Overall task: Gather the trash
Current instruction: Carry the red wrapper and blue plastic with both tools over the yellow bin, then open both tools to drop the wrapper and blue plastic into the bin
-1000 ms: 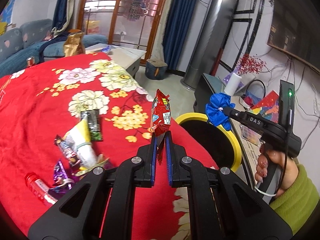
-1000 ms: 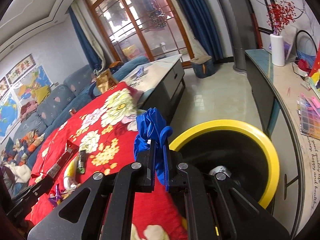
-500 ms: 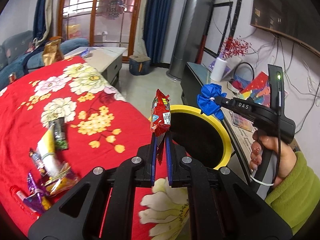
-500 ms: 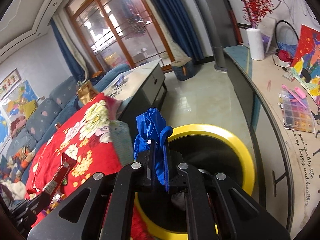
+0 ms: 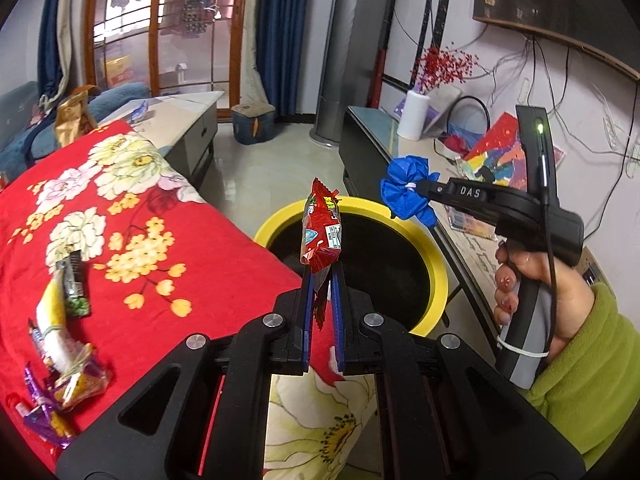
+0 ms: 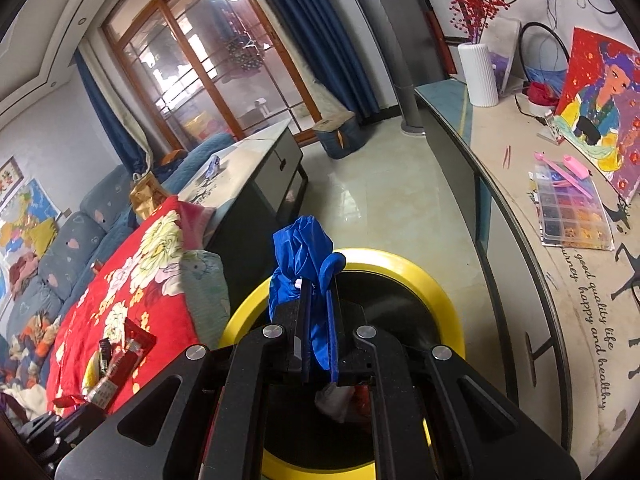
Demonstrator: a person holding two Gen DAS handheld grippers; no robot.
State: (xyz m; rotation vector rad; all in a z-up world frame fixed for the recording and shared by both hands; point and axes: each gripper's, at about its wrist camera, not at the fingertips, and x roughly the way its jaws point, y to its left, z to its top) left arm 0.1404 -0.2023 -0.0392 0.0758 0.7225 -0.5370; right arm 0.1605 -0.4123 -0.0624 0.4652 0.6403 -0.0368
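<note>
My left gripper (image 5: 321, 276) is shut on a red snack wrapper (image 5: 322, 232) and holds it upright at the near edge of the yellow-rimmed black bin (image 5: 438, 264). My right gripper (image 6: 318, 292) is shut on a crumpled blue wrapper (image 6: 298, 256) and holds it over the bin (image 6: 448, 308); it shows in the left wrist view (image 5: 420, 190) with the blue wrapper (image 5: 406, 190) above the bin's far rim. Some trash (image 6: 340, 400) lies inside the bin.
Several wrappers (image 5: 66, 340) lie on the red flowered blanket (image 5: 192, 264) at the left. A long cabinet (image 6: 520, 248) with a bead box (image 6: 572, 212) and white vase (image 6: 478, 74) runs along the right. A grey low table (image 5: 188, 120) stands behind.
Both grippers have moved from the blanket toward the bin with their wrappers. The bin now lies right in front of and under them.
</note>
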